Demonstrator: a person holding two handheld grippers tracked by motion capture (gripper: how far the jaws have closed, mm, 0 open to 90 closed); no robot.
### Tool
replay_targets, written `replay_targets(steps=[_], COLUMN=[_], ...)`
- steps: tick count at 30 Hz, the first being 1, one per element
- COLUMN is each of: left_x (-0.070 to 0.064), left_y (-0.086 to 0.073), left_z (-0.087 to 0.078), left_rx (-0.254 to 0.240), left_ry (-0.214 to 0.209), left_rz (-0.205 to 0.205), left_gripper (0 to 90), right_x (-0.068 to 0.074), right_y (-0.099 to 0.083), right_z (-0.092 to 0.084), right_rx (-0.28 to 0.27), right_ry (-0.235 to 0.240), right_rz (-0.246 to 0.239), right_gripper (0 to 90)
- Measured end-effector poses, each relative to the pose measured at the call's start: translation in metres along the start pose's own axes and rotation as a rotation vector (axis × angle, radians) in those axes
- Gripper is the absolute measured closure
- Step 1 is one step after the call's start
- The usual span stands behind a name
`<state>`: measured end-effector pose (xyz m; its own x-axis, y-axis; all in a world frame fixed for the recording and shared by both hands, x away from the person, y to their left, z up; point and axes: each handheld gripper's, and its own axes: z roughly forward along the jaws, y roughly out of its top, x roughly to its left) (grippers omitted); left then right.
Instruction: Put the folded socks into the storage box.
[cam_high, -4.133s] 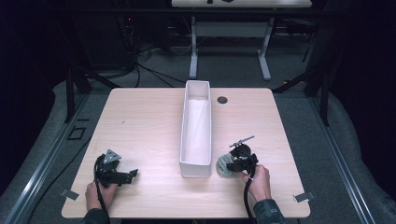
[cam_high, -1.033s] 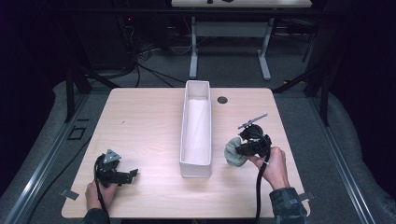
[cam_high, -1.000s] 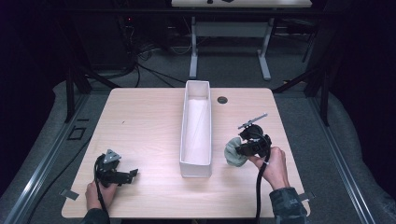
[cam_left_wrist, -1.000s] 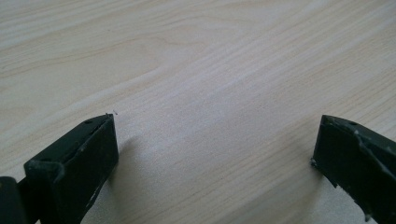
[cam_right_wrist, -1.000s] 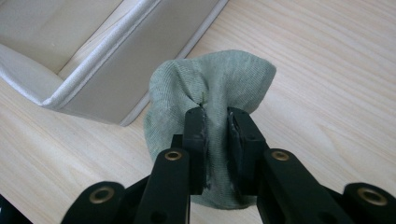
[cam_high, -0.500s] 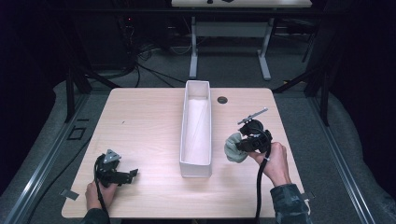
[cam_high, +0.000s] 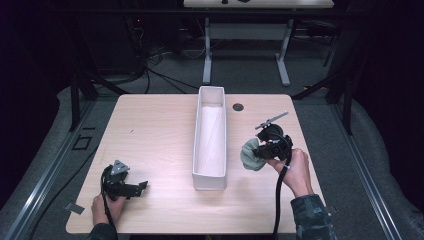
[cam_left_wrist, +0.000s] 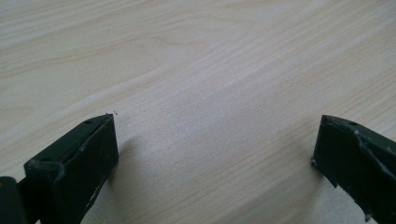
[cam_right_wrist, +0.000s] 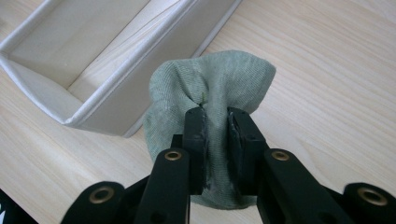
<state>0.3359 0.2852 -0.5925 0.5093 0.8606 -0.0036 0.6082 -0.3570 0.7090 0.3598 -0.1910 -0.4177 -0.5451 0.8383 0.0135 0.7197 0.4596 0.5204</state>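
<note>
A bundled grey-green cloth (cam_right_wrist: 212, 91) hangs above the wooden table, pinched between the jaws of my right gripper (cam_right_wrist: 215, 122), which is shut on it. From above, the cloth (cam_high: 251, 156) and right gripper (cam_high: 261, 150) hover just right of the long white box (cam_high: 210, 177), near its front end. The box (cam_right_wrist: 107, 116) has nothing in it. My left gripper (cam_high: 141, 187) rests low at the table's front left, held by a hand. Its jaws stand wide open over bare wood, each fingertip (cam_left_wrist: 88, 149) apart from the other with nothing between them.
A small dark round grommet (cam_high: 238, 107) sits in the tabletop at the back, right of the box. The right gripper's cable (cam_high: 278, 200) trails down toward the front edge. Desk legs and cables stand on the dark floor beyond the table.
My right gripper has lifted the cloth off the table and carried it up and away from the front edge, beside the box. The left gripper has stayed put.
</note>
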Motion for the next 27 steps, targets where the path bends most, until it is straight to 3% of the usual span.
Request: replay_targets(steps=[27], left_x=[0.0], left_y=[0.0], left_z=[0.0], left_rx=[0.0], left_ry=[0.001], left_rz=[-0.001], left_gripper=[0.0], right_x=[0.007], right_y=[0.026], right_z=[-0.017], right_rx=[-0.032], right_ry=[-0.012], right_rz=[-0.041], right_gripper=[78.1])
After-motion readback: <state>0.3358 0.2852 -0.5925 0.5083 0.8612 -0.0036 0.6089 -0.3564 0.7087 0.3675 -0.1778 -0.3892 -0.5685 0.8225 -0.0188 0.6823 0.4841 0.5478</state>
